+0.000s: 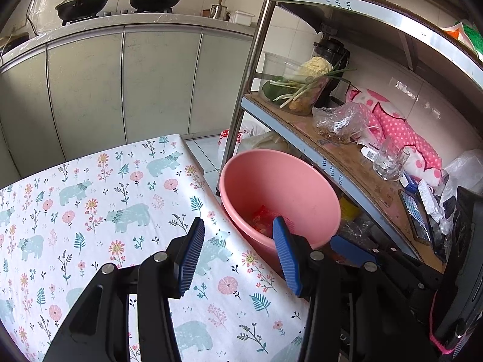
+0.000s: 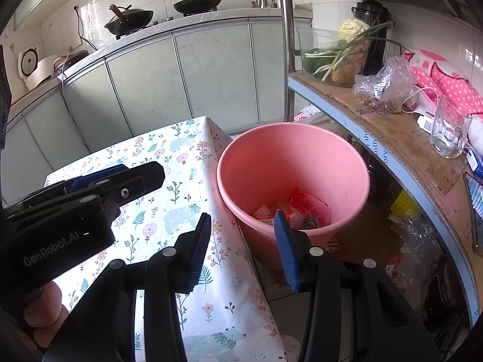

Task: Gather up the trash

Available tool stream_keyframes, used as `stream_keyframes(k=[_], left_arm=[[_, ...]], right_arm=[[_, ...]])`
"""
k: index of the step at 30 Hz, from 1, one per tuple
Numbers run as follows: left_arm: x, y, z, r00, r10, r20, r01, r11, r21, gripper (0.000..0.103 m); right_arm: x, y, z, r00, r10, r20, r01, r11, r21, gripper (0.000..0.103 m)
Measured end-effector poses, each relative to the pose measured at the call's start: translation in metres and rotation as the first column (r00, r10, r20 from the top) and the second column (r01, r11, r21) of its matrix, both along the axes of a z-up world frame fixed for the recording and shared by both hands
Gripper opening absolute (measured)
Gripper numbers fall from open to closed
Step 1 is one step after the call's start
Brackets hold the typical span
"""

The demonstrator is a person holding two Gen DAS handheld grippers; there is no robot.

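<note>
Pink bucket (image 2: 292, 178) beside the table's (image 1: 90, 205) right edge already holds the trash (image 2: 289, 211), and with both my left gripper (image 1: 238, 253) and right gripper (image 2: 244, 247) open and empty, I should scan the cloth for leftovers.

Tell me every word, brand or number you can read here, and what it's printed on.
"GenRobot.AI": on the black body of the left gripper.
"the", "onths", "ory": letter fragments on the shelf edge strip.
Barcode labels beside the drinking glass: too small to read.
Label on the clear plastic bag: blurred.
</note>
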State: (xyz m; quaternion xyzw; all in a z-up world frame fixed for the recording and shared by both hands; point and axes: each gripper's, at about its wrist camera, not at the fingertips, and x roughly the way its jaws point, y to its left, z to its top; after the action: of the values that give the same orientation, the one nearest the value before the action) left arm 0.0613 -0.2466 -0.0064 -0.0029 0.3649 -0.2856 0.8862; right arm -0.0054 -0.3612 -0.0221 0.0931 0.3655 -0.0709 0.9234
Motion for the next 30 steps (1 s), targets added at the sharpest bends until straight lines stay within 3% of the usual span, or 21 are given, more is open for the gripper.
stream_keyframes(k=[30], left_arm=[[-0.010, -0.002, 0.010, 0.999, -0.027, 0.040, 0.027, 1.000, -0.010, 0.047]], right_arm=[[-0.007, 0.000, 0.010, 0.999, -0.021, 0.035, 0.022, 1.000, -0.013, 0.045]])
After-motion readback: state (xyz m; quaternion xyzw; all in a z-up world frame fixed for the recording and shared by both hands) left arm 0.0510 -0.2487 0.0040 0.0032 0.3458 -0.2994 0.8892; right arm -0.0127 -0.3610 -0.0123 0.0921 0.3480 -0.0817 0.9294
